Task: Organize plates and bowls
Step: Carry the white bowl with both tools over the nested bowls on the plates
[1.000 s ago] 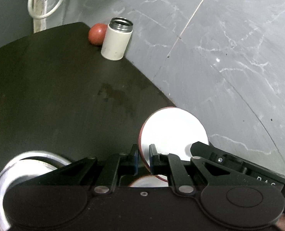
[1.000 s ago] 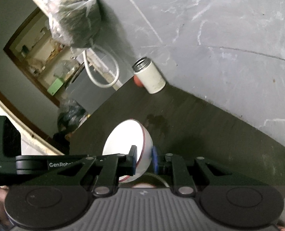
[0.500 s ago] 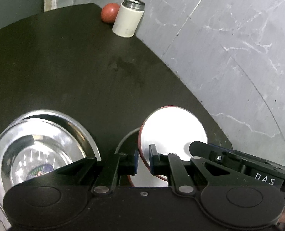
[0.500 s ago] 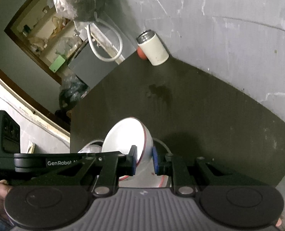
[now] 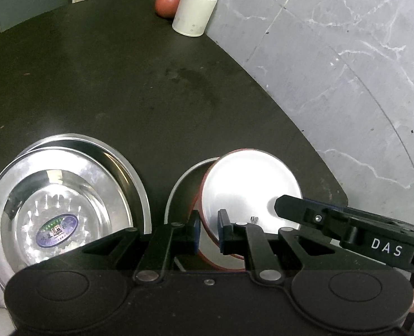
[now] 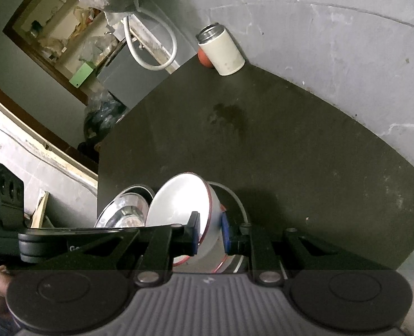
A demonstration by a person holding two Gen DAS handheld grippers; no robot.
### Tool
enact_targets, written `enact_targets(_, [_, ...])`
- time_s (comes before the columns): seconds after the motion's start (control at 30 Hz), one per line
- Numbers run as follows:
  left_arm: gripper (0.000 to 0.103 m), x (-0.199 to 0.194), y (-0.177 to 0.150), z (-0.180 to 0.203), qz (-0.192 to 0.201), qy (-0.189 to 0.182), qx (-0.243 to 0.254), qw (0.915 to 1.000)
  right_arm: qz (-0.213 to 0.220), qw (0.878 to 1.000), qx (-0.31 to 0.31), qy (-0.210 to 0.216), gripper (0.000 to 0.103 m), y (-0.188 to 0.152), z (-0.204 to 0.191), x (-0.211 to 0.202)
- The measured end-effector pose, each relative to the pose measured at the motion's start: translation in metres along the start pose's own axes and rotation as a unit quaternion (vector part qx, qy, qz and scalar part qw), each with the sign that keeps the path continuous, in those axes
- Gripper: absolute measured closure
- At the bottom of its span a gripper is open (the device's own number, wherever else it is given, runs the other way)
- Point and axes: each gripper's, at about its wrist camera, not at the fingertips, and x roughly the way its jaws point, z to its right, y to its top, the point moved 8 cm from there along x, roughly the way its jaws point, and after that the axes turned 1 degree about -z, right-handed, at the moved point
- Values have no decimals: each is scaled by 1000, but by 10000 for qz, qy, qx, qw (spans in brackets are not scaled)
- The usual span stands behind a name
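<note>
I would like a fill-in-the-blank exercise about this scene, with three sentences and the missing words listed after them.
1. Both tongs, the left tongs and the right tongs, grip the rim of the same white ____ with a red edge.
2. The red ball sits beside the white ____ at the far corner of the table.
3. The stacked steel plates carry a round ____ in the middle.

Missing words: bowl; canister; sticker
</note>
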Motion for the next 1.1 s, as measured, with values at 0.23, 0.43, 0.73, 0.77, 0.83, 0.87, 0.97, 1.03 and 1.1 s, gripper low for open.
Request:
enact_targets(0.23, [89, 3, -1, 2, -21, 77, -46, 10000, -105, 9999, -46, 50, 82, 0, 2, 1])
enact_targets(0.43, [89, 5, -1, 4, -44, 124, -97, 9999, -184, 9997, -110, 79, 82, 2, 3, 2])
enact_targets(0.73, [89, 5, -2, 1, -51, 146, -228, 9996, -436, 9980, -449, -84, 82, 1, -2, 9])
enact_targets(0.77, [89, 5, -3, 0, -62, 160, -237, 9996, -471, 9976, -487, -103, 82, 1, -3, 10])
enact_targets(0.83, [89, 6, -4, 1, -85, 187, -248, 9995, -539, 9968, -574, -140, 82, -1, -4, 11])
enact_targets(0.87, [89, 6, -4, 1, -93, 210, -253, 9994, -561, 9964, -619, -149, 82, -1, -5, 11])
enact_targets(0.97, [89, 5, -5, 2, -86, 270, -261, 9993, -606, 9953, -739, -157, 82, -2, -6, 11])
enact_targets(1.03, [89, 5, -5, 2, -79, 296, -278, 9991, -636, 9946, -801, -155, 82, -3, -7, 11])
enact_targets(1.1, [89, 5, -5, 3, -76, 325, -300, 9990, -669, 9941, -842, -144, 82, -3, -7, 10])
